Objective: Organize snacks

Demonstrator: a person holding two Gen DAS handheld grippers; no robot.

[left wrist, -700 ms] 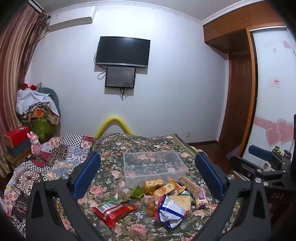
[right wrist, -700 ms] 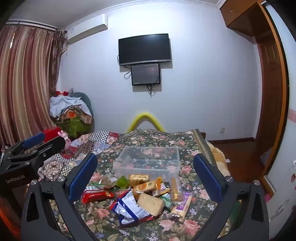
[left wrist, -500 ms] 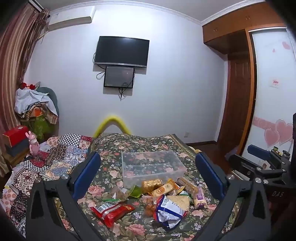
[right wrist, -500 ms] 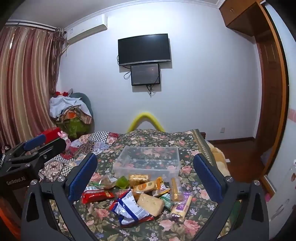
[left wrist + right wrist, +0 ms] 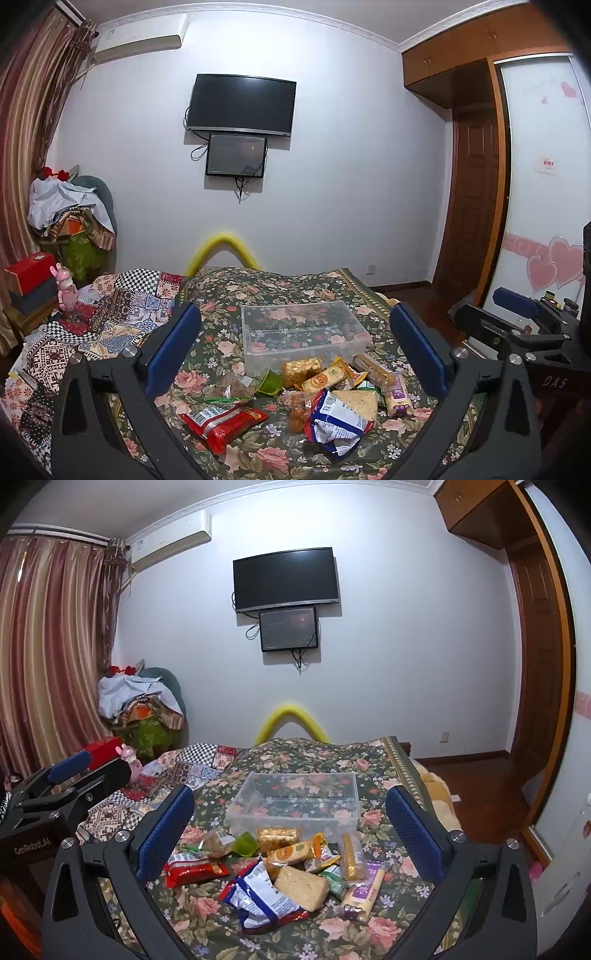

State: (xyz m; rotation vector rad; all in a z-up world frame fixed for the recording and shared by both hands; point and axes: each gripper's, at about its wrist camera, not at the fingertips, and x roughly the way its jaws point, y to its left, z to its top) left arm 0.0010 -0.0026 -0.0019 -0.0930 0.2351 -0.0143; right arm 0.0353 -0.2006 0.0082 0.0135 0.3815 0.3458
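A clear plastic bin stands empty on the floral bedspread. In front of it lies a pile of snacks: a red packet, a blue and white bag, a pale cracker pack, orange biscuit packs, a green jelly cup and a purple bar. My left gripper is open and empty above the pile. My right gripper is open and empty too. Each gripper shows at the edge of the other's view.
A patchwork quilt covers the bed's left side. A red box and a pink toy stand at the far left. A wardrobe and door are on the right, a TV on the wall.
Both views have shifted only slightly. The grippers stay open and the snacks have not moved.
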